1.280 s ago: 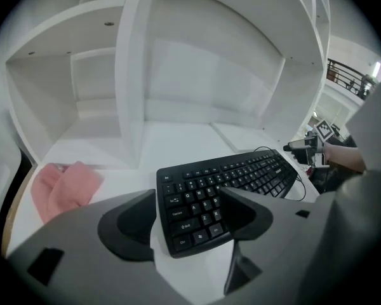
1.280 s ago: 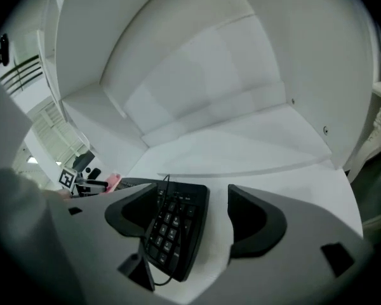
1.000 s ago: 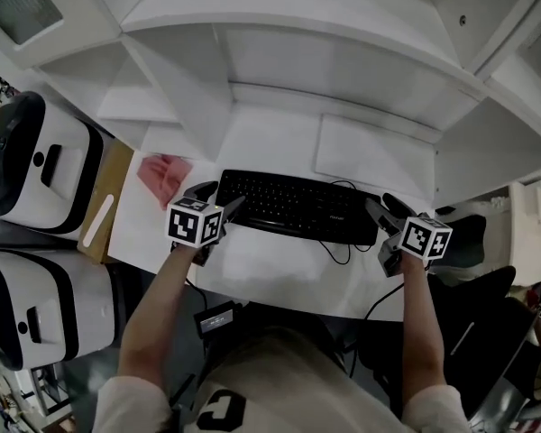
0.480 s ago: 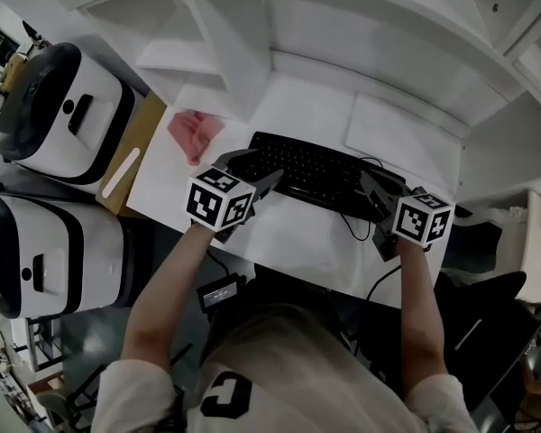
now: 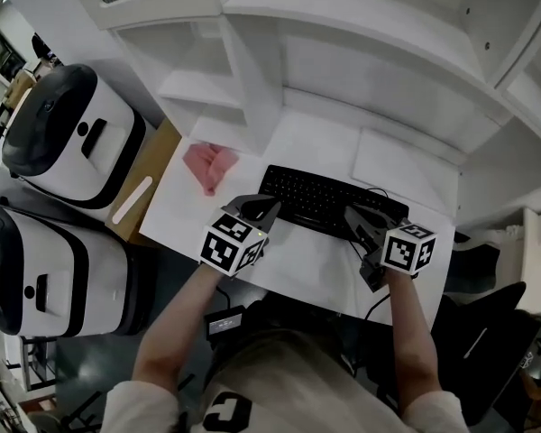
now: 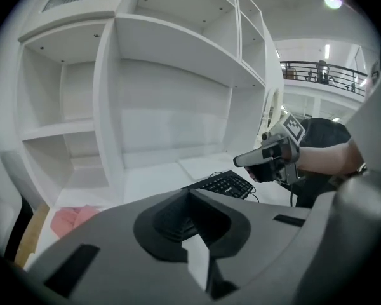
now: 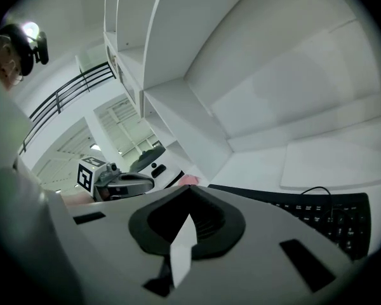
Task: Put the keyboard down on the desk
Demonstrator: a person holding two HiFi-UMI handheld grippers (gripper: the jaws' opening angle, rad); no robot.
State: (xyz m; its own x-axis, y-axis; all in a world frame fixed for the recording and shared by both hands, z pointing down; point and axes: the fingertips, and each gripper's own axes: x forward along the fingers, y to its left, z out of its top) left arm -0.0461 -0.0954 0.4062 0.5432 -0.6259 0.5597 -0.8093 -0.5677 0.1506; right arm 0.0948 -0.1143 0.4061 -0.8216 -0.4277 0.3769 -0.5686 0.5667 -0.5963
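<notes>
**A:** Where is the keyboard now?

**B:** The keyboard (image 5: 329, 201) lies flat on the white desk (image 5: 298, 260), and its cable (image 7: 317, 192) loops behind it. As I read it, the task is done.

**A:** How would it handle?

**B:** I judge it light and stiff, a long plastic slab with loose keys. I would take it by the frame at its two short ends, never by the cable.

**A:** And your grippers?

**B:** My left hand-held gripper (image 5: 261, 207) hangs just beside its left end and my right hand-held gripper (image 5: 356, 216) near its right end. Both have just been closing. The jaws are together with nothing between them.

**A:** Any containers?

**B:** Only the shelf compartments (image 5: 207, 93) behind the desk, and those I see hold nothing. A pink cloth (image 5: 207, 165) lies to the keyboard's left, and a white pad (image 5: 397, 161) lies behind it.
</notes>
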